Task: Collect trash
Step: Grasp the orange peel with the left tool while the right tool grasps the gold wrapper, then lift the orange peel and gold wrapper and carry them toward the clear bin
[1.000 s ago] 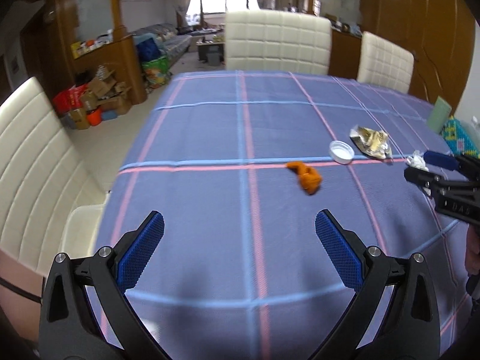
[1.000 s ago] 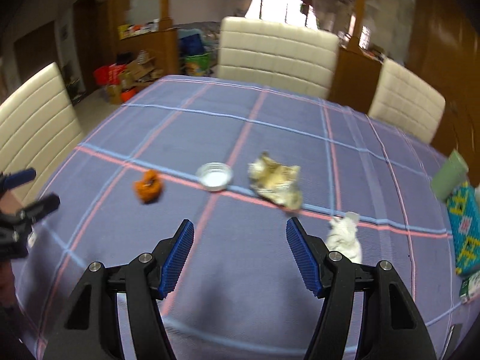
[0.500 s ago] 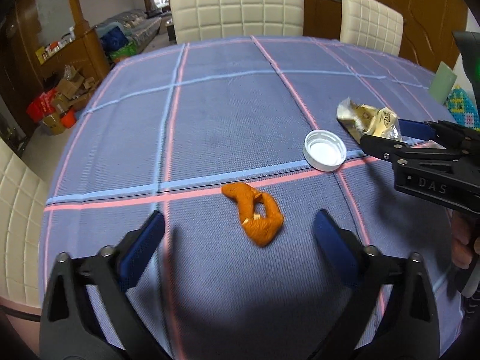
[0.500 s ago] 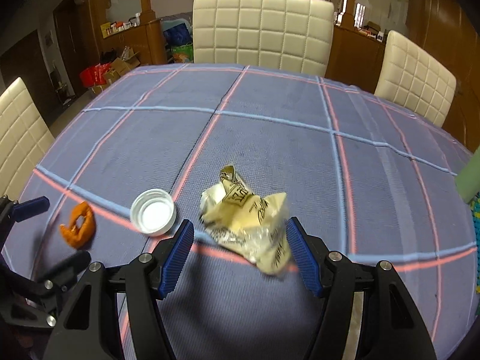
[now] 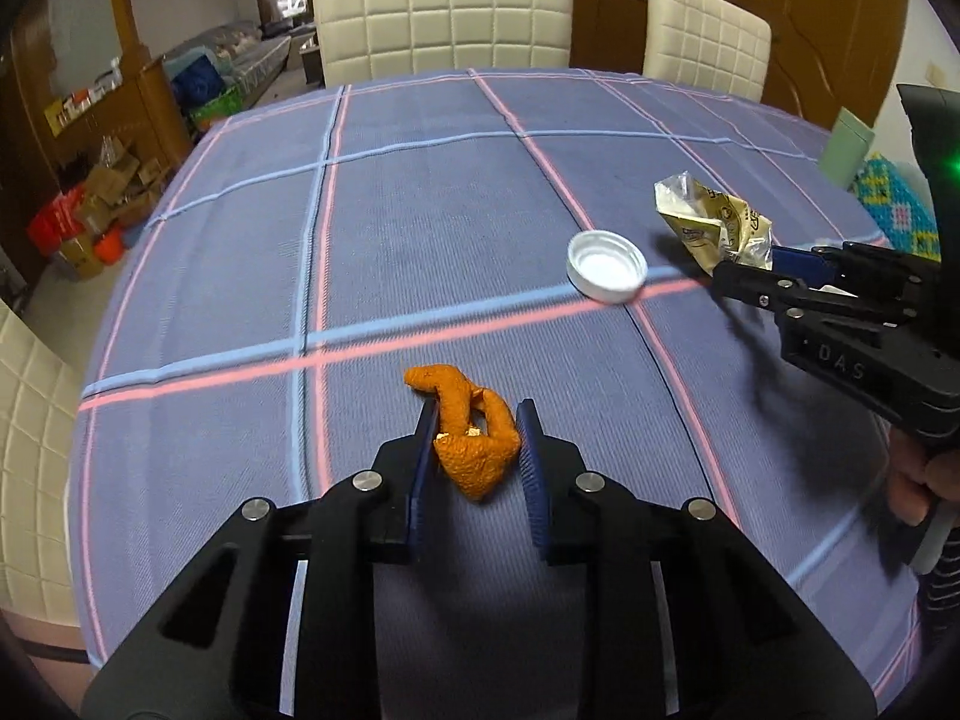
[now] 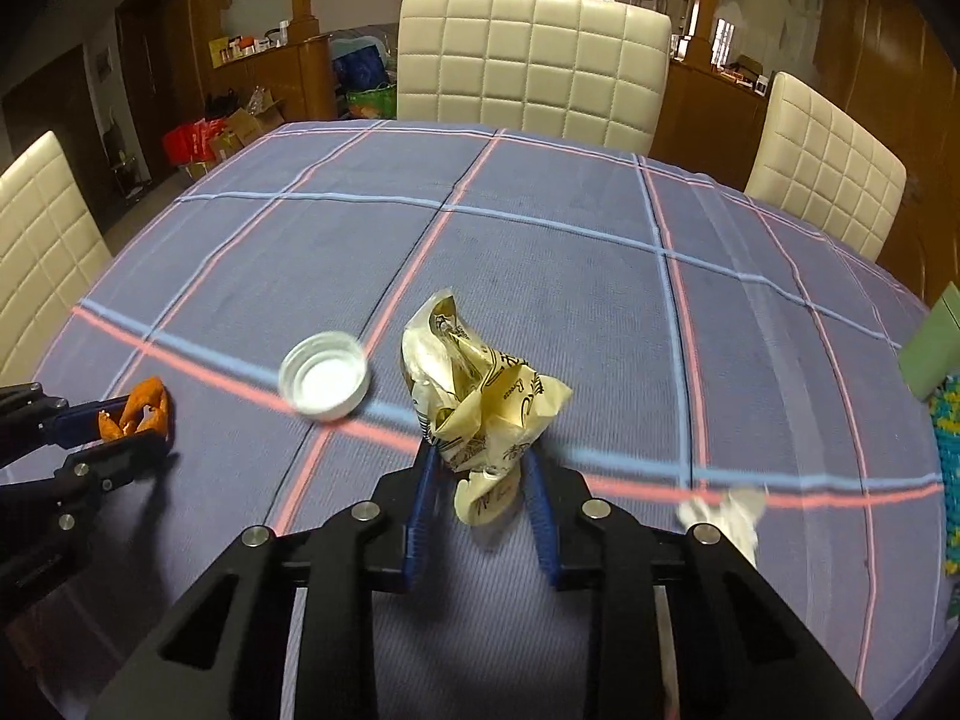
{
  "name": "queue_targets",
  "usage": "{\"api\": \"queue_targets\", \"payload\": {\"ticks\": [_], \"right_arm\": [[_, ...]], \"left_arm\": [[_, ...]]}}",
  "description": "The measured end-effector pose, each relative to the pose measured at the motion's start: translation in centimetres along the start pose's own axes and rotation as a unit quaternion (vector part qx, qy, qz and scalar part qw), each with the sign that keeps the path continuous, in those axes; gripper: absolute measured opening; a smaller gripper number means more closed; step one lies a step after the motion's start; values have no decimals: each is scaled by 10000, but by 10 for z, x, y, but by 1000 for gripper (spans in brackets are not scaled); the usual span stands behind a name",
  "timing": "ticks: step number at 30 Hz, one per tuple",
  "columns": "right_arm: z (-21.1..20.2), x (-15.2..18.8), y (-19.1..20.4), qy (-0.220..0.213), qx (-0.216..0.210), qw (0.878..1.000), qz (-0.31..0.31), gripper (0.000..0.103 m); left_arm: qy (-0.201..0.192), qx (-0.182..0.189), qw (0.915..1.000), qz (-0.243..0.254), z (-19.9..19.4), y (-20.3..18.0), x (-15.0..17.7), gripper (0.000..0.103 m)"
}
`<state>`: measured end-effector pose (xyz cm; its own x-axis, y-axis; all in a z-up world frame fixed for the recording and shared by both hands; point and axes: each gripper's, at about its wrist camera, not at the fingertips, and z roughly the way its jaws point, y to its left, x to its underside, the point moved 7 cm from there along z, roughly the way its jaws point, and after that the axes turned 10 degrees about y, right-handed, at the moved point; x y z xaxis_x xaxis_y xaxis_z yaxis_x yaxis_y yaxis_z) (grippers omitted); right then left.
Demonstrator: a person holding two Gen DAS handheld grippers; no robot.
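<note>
My left gripper [image 5: 477, 420] is shut on an orange peel [image 5: 471, 441] lying on the blue checked tablecloth [image 5: 420, 192]. My right gripper [image 6: 480, 450] is shut on a crumpled gold wrapper [image 6: 480, 396]. A white bottle cap [image 5: 606, 266] lies open side up between the two pieces; it also shows in the right wrist view [image 6: 324, 375]. A crumpled white tissue [image 6: 723, 513] lies right of my right gripper. The right gripper shows in the left wrist view [image 5: 756, 276], holding the wrapper [image 5: 711, 222]. The left gripper shows in the right wrist view [image 6: 153, 423] on the peel [image 6: 135, 414].
Cream padded chairs [image 6: 531, 60] stand around the table. A green box [image 6: 933, 354] and a patterned teal object [image 6: 948, 456] sit at the table's right edge. Boxes and bags [image 5: 90, 216] clutter the floor far left.
Both grippers moved forward and down and went from wide open to shut, the left on the orange peel, the right on the gold wrapper.
</note>
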<state>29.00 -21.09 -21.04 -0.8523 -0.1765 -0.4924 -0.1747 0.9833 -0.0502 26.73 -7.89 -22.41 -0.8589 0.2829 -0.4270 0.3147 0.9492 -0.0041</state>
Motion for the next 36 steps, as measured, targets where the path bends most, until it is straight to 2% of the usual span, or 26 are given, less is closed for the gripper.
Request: {"api": "queue_targets", "payload": {"ticks": [8,10,21,28,36], "right_arm": [[-48,21,31,-272,-58,9991,-312,22],[-63,25,44,-361,-216,9983,-392,22],[-115,35,129,-727,-332,9895,-1203,22],[-132,32,166,-831,-327,9836,-1568,22],[-141,28,201,-908,-366,9779,-1845,22]], "left_arm": [[-214,-90,9997,92,-39,4,27,27],[-316,-115,9994,73,-52,9,35,27],[-713,-387,9966,-133,-107,43,73,27],[-925,-520,9934,-442,-134,78,97,27],[-967,-694,9897,-792,-146,120,120,27]]}}
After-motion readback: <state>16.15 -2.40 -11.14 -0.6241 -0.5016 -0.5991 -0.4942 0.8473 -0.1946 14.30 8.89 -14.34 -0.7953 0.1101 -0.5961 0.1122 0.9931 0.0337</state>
